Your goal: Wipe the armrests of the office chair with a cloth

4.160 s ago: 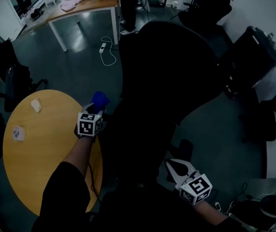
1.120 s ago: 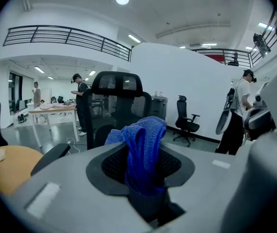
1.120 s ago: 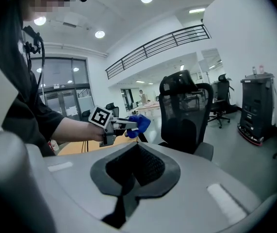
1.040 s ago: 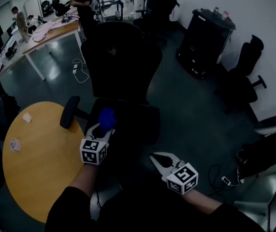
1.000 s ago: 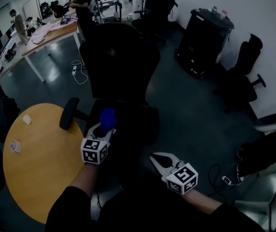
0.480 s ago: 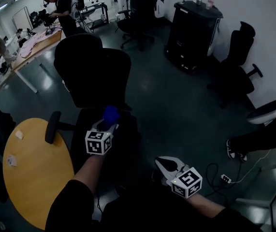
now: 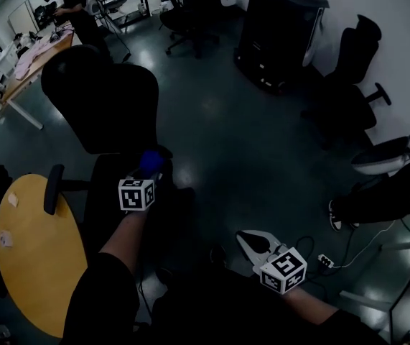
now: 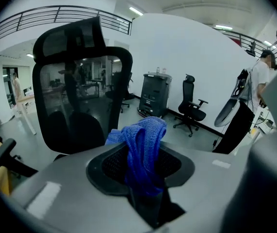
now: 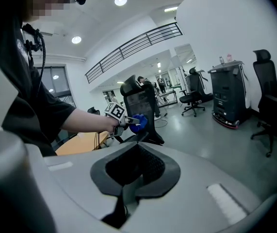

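A black office chair [image 7: 103, 95] with a mesh back stands at the left of the head view. One of its armrests [image 7: 52, 188] shows beside the round table. My left gripper [image 7: 149, 172] is shut on a bunched blue cloth [image 7: 151, 162], held above the seat's right side; whether the cloth touches the chair cannot be told. In the left gripper view the cloth [image 8: 143, 142] sticks up between the jaws, with the chair back [image 8: 80, 101] just beyond. My right gripper [image 7: 250, 241] hangs low at the right, shut and empty, and from it I see the cloth [image 9: 138, 122].
A round wooden table [image 7: 32, 264] lies left of the chair. A black cabinet [image 7: 276, 27] and other office chairs [image 7: 348, 85] stand along the far wall. A seated person's legs [image 7: 377, 200] reach in from the right. A power strip [image 7: 324, 259] lies on the floor.
The chair has slid left and its back has turned in the head view. My left gripper stays shut on the cloth beside the seat; my right gripper has sunk slightly lower.
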A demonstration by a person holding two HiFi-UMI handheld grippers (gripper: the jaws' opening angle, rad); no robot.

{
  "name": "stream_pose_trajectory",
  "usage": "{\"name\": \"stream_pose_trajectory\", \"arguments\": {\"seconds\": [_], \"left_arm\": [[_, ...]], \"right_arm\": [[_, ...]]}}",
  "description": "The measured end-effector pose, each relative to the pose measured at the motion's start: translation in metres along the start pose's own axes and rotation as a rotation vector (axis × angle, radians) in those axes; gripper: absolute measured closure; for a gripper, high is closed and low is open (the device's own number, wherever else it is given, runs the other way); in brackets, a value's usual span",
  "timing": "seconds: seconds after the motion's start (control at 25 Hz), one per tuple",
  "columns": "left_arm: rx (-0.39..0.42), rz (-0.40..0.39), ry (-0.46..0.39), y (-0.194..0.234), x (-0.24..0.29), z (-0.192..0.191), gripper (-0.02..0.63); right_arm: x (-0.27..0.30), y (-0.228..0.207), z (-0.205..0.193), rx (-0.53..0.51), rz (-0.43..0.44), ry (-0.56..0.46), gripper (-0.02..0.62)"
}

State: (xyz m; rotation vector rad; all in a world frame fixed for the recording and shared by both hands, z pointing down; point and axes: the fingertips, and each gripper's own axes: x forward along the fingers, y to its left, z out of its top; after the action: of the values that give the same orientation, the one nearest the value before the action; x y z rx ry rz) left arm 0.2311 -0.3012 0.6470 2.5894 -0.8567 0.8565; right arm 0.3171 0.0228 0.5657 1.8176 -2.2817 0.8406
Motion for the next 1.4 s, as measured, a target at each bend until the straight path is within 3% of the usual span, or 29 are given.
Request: {"name": "stream_pose_trajectory", "arguments": {"seconds": [0.2,0.48,1.4], "left_arm": [[-0.013,0.023,0.039,-0.004,0.011,-0.019,0.449],[-0.034,0.011,0.055,-0.012,-0.015,-0.046,0.449],[0.046,-0.056,0.105,-0.032,-0.142,-0.160,0.449]], "right_arm": [[-0.002,-0.018,-0.004,0.018,0.018,0.019,0.591],[0.020,-0.001,-0.001,0.010,0.087,0.036,0.591],[0.077,0.135,-0.001,-0.119,0.278,0.054,0.591]]}}
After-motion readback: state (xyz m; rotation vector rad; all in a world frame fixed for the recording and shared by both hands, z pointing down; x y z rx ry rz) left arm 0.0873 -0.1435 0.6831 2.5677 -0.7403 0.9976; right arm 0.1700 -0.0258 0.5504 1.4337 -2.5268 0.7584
